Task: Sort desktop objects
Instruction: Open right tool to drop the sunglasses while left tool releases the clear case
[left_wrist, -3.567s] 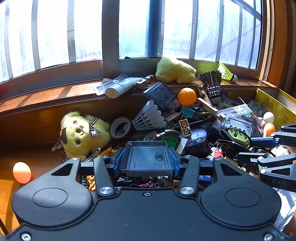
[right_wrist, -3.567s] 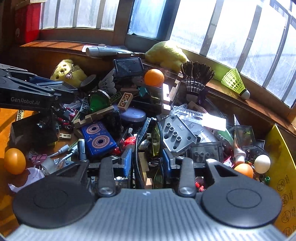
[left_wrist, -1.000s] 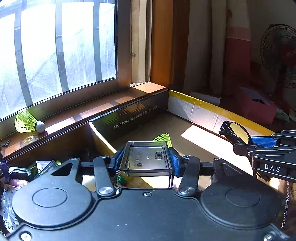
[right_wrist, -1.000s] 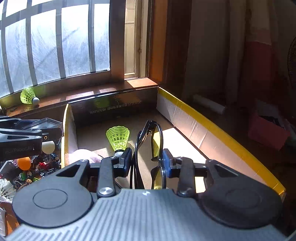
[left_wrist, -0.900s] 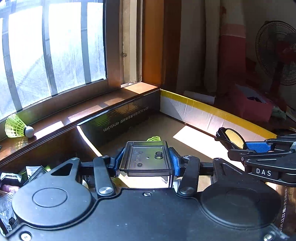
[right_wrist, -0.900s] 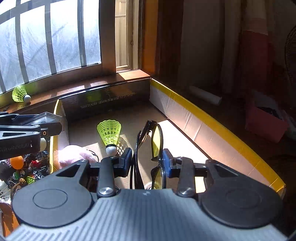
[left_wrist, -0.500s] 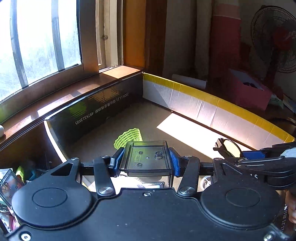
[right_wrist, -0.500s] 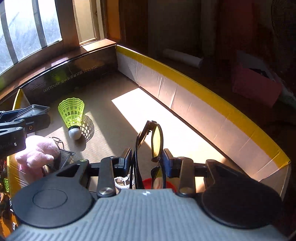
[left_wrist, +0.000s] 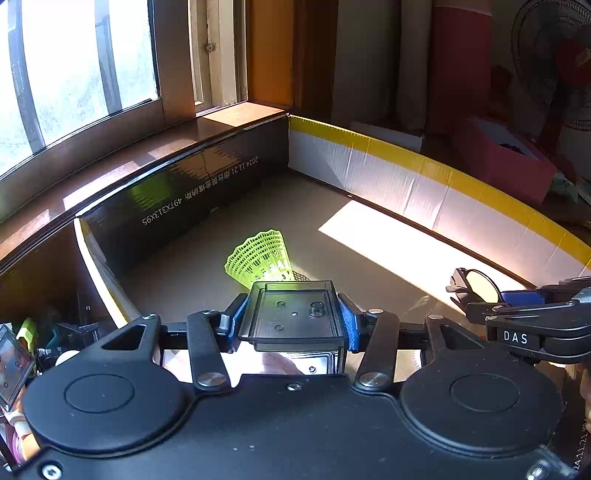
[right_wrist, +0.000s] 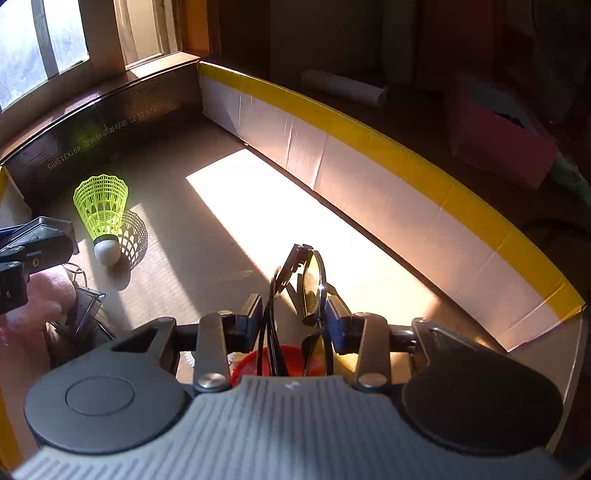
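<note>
Left gripper (left_wrist: 293, 325) clamps a dark clear plastic case (left_wrist: 295, 314) over the cardboard box (left_wrist: 406, 177), hiding the base of the green shuttlecock (left_wrist: 260, 254) on the box floor. Right gripper (right_wrist: 293, 319) has folded glasses (right_wrist: 312, 280) between its pads; lower frame cut off behind the gripper body. Red round thing (right_wrist: 251, 363) and pink lump (right_wrist: 48, 295) below, hard to identify.

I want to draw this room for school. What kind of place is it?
Probably a room in someone's home, not a workshop. A wooden windowsill runs under a barred window, a standing fan waits by curtains, and a yellow-edged cardboard box holds a neon-green plastic shuttlecock.
</note>
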